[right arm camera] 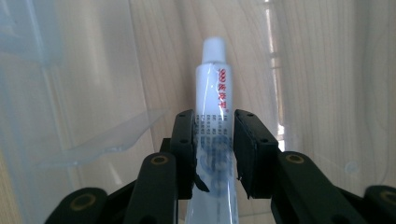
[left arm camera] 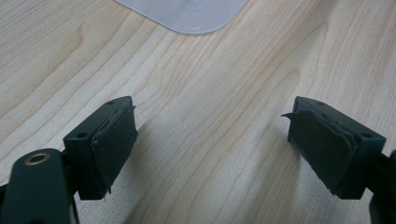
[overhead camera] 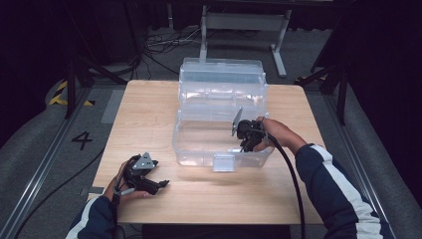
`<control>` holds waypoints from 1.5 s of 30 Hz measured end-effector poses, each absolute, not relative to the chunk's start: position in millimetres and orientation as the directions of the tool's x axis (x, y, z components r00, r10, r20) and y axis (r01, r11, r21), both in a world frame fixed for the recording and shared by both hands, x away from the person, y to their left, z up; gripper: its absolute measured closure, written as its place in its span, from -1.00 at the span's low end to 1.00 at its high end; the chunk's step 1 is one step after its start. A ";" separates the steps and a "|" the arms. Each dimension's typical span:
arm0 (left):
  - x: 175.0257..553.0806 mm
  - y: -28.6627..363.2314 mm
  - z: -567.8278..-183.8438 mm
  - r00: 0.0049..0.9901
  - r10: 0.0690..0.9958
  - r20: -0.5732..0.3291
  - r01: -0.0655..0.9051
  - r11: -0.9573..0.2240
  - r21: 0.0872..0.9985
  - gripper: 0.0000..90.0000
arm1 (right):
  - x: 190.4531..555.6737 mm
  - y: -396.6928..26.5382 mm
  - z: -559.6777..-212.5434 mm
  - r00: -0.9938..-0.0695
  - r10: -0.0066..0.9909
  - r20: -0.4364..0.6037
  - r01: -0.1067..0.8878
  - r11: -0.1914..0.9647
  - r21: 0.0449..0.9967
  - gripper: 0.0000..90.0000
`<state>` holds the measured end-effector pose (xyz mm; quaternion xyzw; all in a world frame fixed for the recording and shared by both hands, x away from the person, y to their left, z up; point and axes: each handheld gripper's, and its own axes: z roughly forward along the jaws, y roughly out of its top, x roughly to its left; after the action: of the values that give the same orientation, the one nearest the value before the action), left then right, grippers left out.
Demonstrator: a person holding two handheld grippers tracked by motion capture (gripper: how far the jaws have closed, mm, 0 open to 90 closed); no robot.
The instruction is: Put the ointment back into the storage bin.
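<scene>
My right gripper (right arm camera: 212, 154) pinches a white tube (right arm camera: 215, 112) between its pads, cap pointing away, down inside the clear plastic box (overhead camera: 199, 144) at its near right corner. My left gripper (overhead camera: 144, 175) rests on the wooden table (overhead camera: 149, 109), near left, jaws spread wide with nothing between them.

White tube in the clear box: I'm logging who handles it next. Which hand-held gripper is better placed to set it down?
Right. The right hand-held gripper grips the white tube inside the clear box; the left hand-held gripper rests open outside it.
</scene>
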<state>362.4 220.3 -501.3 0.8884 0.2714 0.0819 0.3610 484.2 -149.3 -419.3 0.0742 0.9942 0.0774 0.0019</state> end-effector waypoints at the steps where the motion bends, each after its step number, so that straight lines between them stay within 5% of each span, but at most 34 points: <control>1: 362.4 220.3 -501.3 0.839 0.541 -0.050 0.423 -0.592 0.686 -0.65 | 483.9 -149.5 -418.9 -0.989 0.151 0.007 0.150 0.975 0.162 0.56; 27: 362.5 219.6 -501.2 0.836 0.546 -0.049 0.426 -0.592 0.684 -0.65 | 479.3 -166.1 -397.0 -0.979 0.197 -0.052 0.174 0.942 0.287 0.46; 45: 361.9 215.8 -487.7 0.797 0.604 -0.022 0.444 -0.561 0.699 -0.49 | 469.1 -202.9 -369.1 -0.944 0.297 -0.147 0.179 0.829 0.529 0.21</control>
<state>361.9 215.8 -487.7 0.8764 0.2989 0.1104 0.3610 469.1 -202.9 -369.1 0.1252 0.9498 0.2639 0.1120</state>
